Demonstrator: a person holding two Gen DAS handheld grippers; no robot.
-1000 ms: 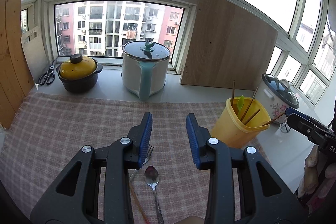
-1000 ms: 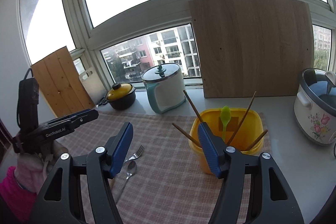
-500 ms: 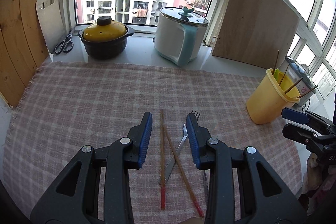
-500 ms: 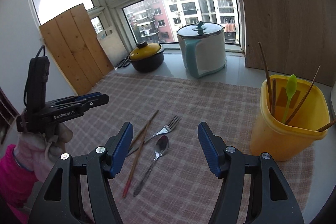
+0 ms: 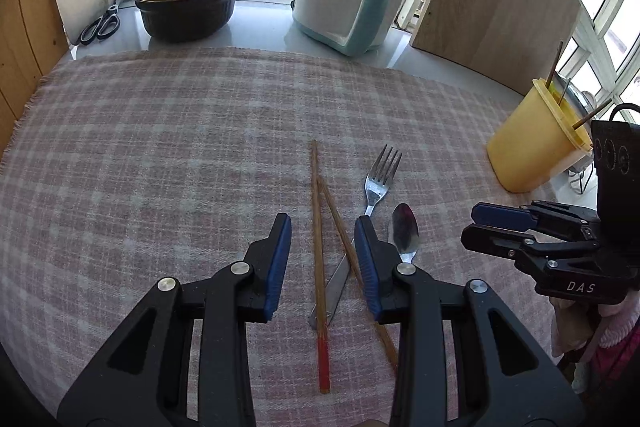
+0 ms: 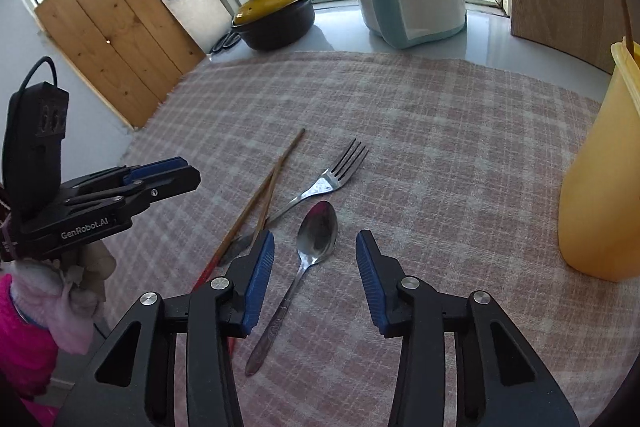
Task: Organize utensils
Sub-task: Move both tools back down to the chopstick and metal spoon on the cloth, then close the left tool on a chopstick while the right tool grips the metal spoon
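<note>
- Now the chopsticks lie straight ahead between my left gripper fingers, crossing the handle of the fork on the checked cloth; a second ago only the fork, the spoon and one wooden stick peeped out under me.
- My left jaws are narrowing and press on nothing yet.
- The spoon sits between the fingers of my right gripper, whose jaws are closing from a much wider gape, pads not touching it.
- Both views were level with the window a second ago; now they tilt down at the cloth, so I judge two pickups are about to start.
- The yellow holder, already bearing chopsticks, stands well apart at the cloth's right edge.
- Readable writing: "GenRobot.AI" on my left body, "DAS" on my right.
</note>
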